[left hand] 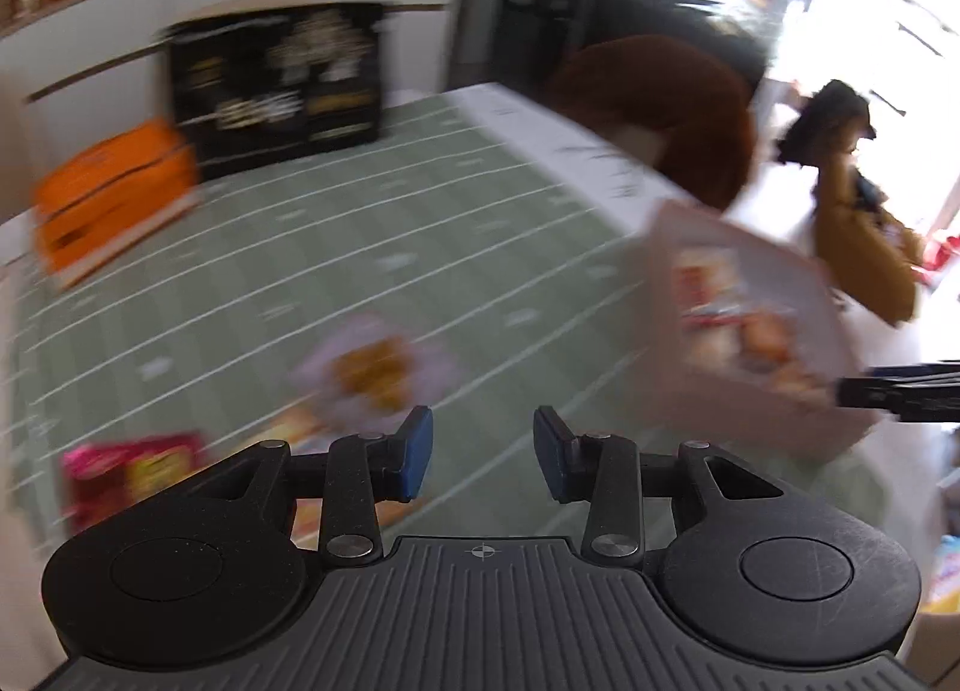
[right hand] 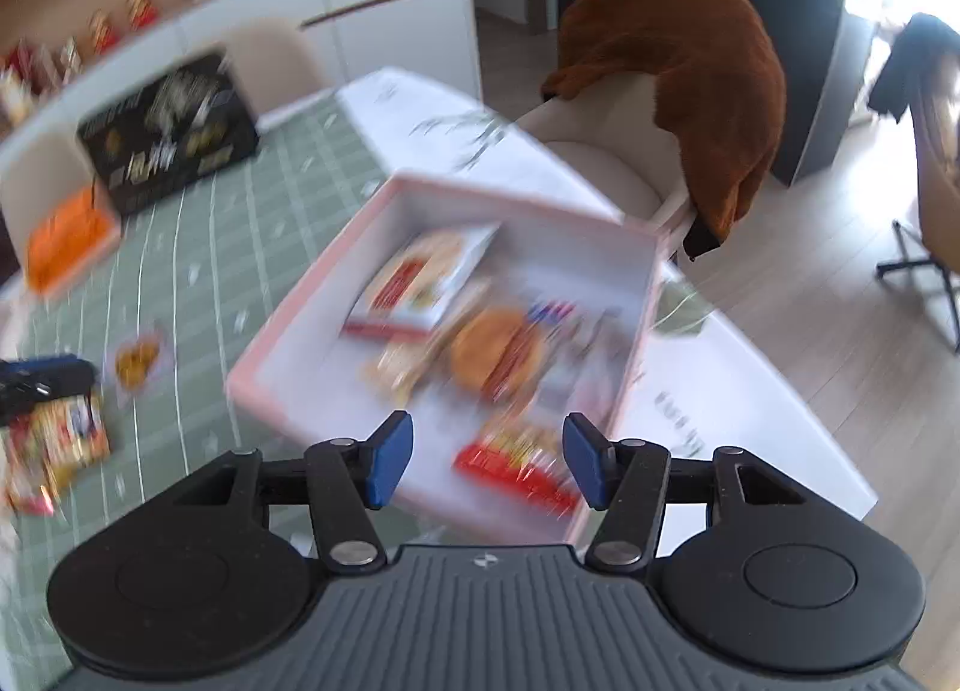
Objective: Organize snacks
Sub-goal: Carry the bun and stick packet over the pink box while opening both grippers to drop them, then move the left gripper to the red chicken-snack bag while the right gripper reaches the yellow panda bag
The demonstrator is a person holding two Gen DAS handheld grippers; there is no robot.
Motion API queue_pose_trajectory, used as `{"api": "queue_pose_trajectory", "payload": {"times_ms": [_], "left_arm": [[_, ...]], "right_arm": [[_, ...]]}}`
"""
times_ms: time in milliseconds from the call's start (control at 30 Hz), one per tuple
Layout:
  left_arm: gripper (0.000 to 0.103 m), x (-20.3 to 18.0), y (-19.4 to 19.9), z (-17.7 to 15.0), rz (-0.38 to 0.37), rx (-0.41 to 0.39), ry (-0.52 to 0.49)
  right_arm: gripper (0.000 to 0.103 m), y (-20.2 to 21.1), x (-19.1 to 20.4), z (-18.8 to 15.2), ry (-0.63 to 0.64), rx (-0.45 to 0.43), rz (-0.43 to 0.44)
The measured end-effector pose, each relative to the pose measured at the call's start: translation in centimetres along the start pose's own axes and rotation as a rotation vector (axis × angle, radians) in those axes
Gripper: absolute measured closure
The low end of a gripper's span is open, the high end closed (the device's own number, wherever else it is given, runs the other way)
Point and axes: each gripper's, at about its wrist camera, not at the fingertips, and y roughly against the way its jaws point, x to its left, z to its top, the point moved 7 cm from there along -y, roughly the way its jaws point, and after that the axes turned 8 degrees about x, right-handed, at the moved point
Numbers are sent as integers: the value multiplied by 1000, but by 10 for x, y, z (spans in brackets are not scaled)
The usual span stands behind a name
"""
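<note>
Hovering over the green tabletop (left hand: 420, 223), both hand-held grippers, left (left hand: 483, 451) and right (right hand: 487, 460), gape empty; a loose snack packet (left hand: 372, 373) lies near, likely light, crinkly, best pinched at its edge; pink box (right hand: 384, 223) right.

My left gripper (left hand: 483, 451) and right gripper (right hand: 487, 460) both look like matt, finely speckled black plastic with smooth blue pads (right hand: 393, 460) and bright metal pivot pins. The table (right hand: 198, 271) wears a matt green cloth with thin pale lines, and near its right edge the pink box (right hand: 336, 253) looks like smooth card or plastic, holding a glossy red wrapper (right hand: 516, 466). A rust-brown, fuzzy cloth (right hand: 678, 73) drapes the chair beyond the far corner.
</note>
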Motion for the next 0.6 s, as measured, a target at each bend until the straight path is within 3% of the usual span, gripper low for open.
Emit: {"api": "queue_pose_trajectory", "payload": {"times_ms": [133,200,300,400,500,600], "left_arm": [[61,99,1,-26,135,-5,222],[61,134,1,-35,167,-19,308],[62,170,3,-40,182,-65,412],[61,193,-3,-40,130,-90,499],[61,189,-7,-36,77,-106,495],[62,160,-13,-31,39,-88,370]], "right_arm": [[47,-6,44,-28,31,19,7],[47,-7,64,-39,32,37,23],[47,-6,87,-55,43,60,47],[47,-3,100,-66,71,70,28],[47,-3,105,-73,67,95,19],[47,-3,109,-77,56,115,34]]}}
